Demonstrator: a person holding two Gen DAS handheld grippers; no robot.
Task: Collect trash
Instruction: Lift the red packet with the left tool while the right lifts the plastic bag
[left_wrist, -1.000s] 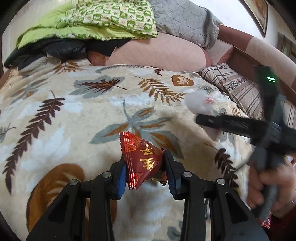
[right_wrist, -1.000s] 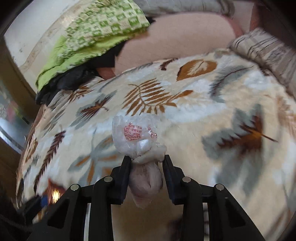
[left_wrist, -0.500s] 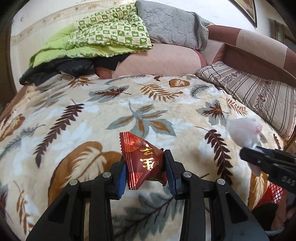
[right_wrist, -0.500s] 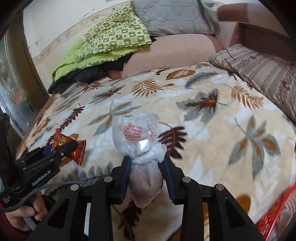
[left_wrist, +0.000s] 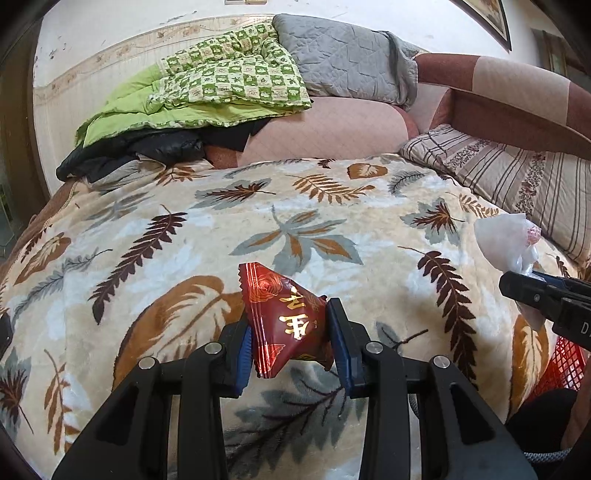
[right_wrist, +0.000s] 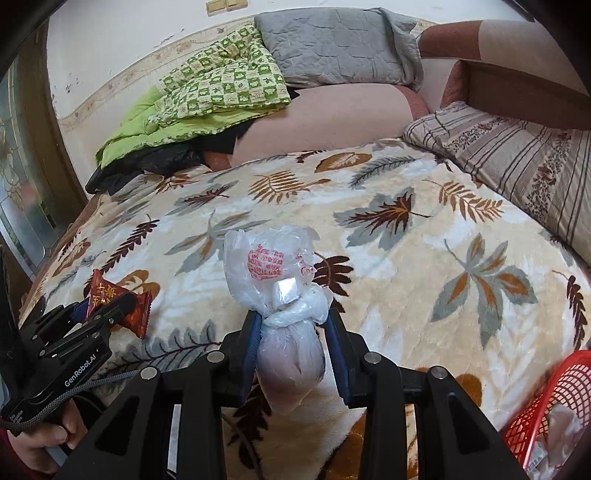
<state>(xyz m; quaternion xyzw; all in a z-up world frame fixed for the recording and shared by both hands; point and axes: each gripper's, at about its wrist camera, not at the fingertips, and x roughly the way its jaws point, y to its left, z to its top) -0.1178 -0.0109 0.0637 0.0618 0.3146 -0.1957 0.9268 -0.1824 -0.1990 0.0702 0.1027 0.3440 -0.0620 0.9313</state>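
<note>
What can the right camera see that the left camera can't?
Only the right wrist view shows the person's hand and the trash already inside the red basket. Only the left wrist view shows the picture frame on the wall. Both show the red wrapper in the left gripper, the tied plastic bag in the right gripper, the leaf blanket and the pillows.

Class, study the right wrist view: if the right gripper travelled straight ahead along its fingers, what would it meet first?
Probably the leaf-print blanket on the bed. The right gripper, shut on the knotted plastic bag, points across it; nothing else shows in that line, so the bag would touch first. Depth is uncertain.
</note>
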